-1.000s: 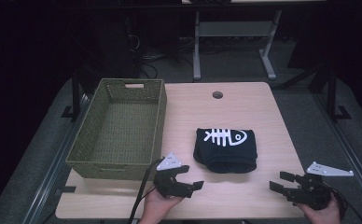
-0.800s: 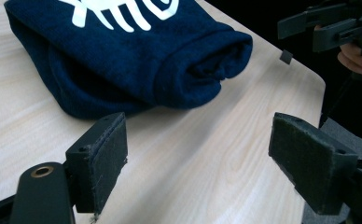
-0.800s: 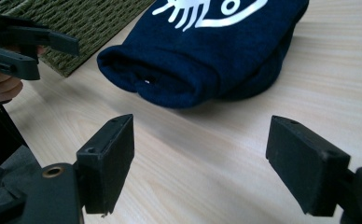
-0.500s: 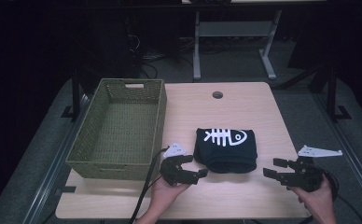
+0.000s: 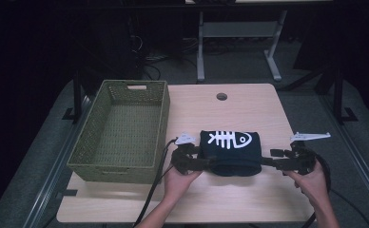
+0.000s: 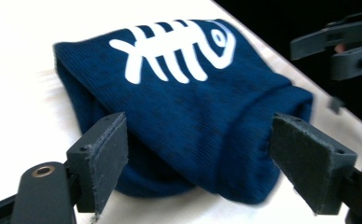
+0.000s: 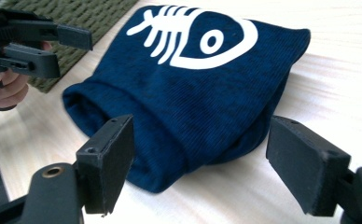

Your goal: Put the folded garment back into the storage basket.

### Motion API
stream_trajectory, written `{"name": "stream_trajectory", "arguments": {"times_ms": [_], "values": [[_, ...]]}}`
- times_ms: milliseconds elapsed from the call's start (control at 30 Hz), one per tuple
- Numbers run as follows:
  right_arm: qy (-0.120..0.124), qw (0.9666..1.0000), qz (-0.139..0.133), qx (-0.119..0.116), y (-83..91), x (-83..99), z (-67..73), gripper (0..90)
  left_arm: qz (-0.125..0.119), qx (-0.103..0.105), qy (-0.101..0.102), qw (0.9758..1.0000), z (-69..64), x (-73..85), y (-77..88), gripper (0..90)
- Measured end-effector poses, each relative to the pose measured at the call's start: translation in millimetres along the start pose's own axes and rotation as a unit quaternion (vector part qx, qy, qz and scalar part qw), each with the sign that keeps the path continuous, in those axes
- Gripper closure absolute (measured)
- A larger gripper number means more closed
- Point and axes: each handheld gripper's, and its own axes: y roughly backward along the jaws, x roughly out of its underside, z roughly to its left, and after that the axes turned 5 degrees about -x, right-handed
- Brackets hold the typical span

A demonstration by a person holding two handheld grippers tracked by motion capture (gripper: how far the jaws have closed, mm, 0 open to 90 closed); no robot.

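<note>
The wicker basket (image 5: 121, 130) stands empty at table (image 5: 249, 107) left. Just beside it lies the folded navy garment (image 5: 230, 152): soft, light, likely limp (grip its thick folded edges). Left gripper (image 6: 195, 161) and right gripper (image 7: 200, 156) flank it, jaws spread. Garment type cannot be determined.

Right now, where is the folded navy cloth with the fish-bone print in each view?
High view: navy cloth on the table's near half, right of the basket.
Left gripper view: centre, between the open jaws.
Right gripper view: centre, likewise.
Shared landmark: white fish-bone print.
</note>
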Motion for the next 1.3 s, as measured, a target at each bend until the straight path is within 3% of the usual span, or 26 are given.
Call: {"name": "stream_trajectory", "arguments": {"times_ms": [167,300,400,500,533,667,833,900,967,1033,1167,1200,1300], "values": [[-0.012,0.9999,0.003,-0.002,-10.8,-12.4,-13.6,23.3,0.008,-0.024,0.024,0.9994,11.4,-4.6,-12.2,20.5],[-0.024,0.9996,0.015,0.0,-21.7,-17.5,-20.2,23.3,0.018,-0.026,0.039,0.9988,18.1,-6.2,-21.2,20.6],[-0.04,0.9987,0.031,0.012,-35.9,-21.7,-29.3,23.3,0.032,-0.037,0.044,0.9978,23.6,-6.1,-31.7,20.6],[-0.047,0.9979,0.038,0.022,-41.5,-21.8,-33.4,23.4,0.038,-0.035,0.056,0.9971,27.3,-5.1,-35.5,20.3],[-0.06,0.9971,0.041,0.025,-48.4,-20.6,-38.5,24.1,0.042,-0.04,0.056,0.9967,28.9,-4.6,-38.1,20.1],[-0.072,0.9956,0.049,0.033,-57.9,-18.8,-41.3,25.4,0.061,-0.041,0.065,0.9952,31.4,-2.1,-44.3,18.4],[-0.073,0.9956,0.042,0.042,-61.5,-17.2,-38.5,33.4,0.054,-0.038,0.065,0.9956,30.0,0.0,-45.7,21.4],[-0.069,0.9957,0.043,0.045,-63.5,-16.8,-35.7,38.8,0.056,-0.025,0.063,0.9961,28.4,0.6,-46.9,25.8],[-0.069,0.9956,0.046,0.044,-64.6,-16.4,-33.5,43.0,0.054,-0.025,0.063,0.9962,26.6,0.8,-47.7,30.1],[-0.072,0.9954,0.043,0.046,-66.7,-14.3,-29.6,51.8,0.051,-0.007,0.067,0.9965,23.8,1.5,-49.3,37.8],[-0.074,0.9958,0.037,0.04,-65.2,-10.4,-26.5,61.7,0.047,0.002,0.061,0.997,20.8,1.1,-48.9,51.2],[-0.075,0.996,0.034,0.036,-62.5,-8.7,-24.6,67.2,0.044,0.008,0.063,0.997,19.6,0.5,-48.1,57.7],[-0.078,0.9961,0.033,0.025,-57.6,-7.7,-22.8,70.8,0.042,0.018,0.073,0.9963,19.6,-0.1,-47.9,64.4]]}}
